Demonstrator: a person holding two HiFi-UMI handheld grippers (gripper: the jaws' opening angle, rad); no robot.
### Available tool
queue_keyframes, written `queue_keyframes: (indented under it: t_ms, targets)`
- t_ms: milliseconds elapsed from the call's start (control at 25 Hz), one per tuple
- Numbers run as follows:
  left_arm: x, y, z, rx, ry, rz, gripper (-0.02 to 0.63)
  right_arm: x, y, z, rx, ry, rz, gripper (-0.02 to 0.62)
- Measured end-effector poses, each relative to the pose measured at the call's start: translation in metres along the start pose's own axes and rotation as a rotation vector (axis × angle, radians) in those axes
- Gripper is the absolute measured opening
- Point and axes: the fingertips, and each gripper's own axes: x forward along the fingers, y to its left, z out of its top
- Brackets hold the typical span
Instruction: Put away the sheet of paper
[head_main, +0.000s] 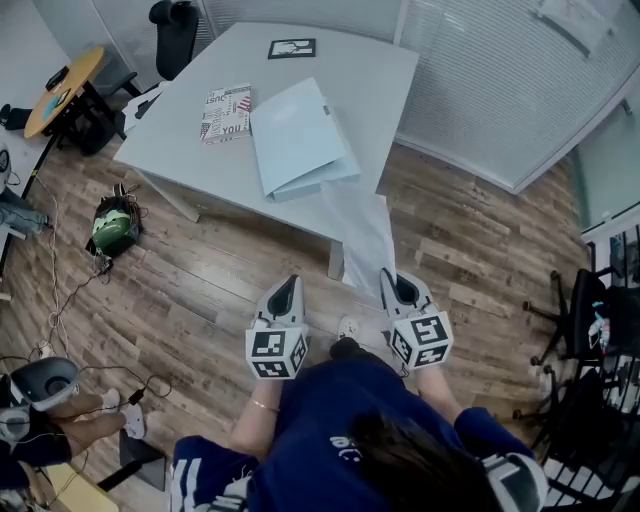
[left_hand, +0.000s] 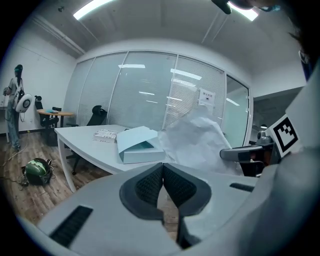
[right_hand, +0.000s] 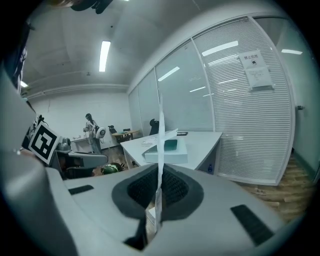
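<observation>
A white sheet of paper hangs in the air between the table's near edge and my right gripper, which is shut on its lower end. In the right gripper view the sheet stands edge-on, pinched between the pads. My left gripper is shut and holds nothing; it floats beside the right one over the wooden floor. Its own view shows the jaws pressed together, with the crumpled paper to the right. A light blue folder box lies open on the pale table ahead, also visible as the box and the box.
A printed booklet and a black-and-white marker card lie on the table. A green bag and cables lie on the floor at left. A glass wall with blinds runs on the right; black chairs stand there.
</observation>
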Motion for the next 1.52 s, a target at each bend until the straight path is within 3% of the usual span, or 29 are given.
queue_keyframes:
  t_ms: [400, 760, 1520]
  targets:
    - [0.064, -0.017, 0.021, 0.008, -0.013, 0.076, 0.005, 0.032, -0.068, 0.033, -0.016, -0.033, 0.066, 0.009]
    - [0.092, -0.016, 0.027, 0.017, -0.012, 0.107, 0.005, 0.049, -0.091, 0.054, 0.000, -0.070, 0.078, 0.009]
    - [0.192, 0.050, 0.055, 0.100, 0.054, 0.090, 0.006, 0.132, -0.134, 0.086, 0.012, -0.021, -0.042, 0.008]
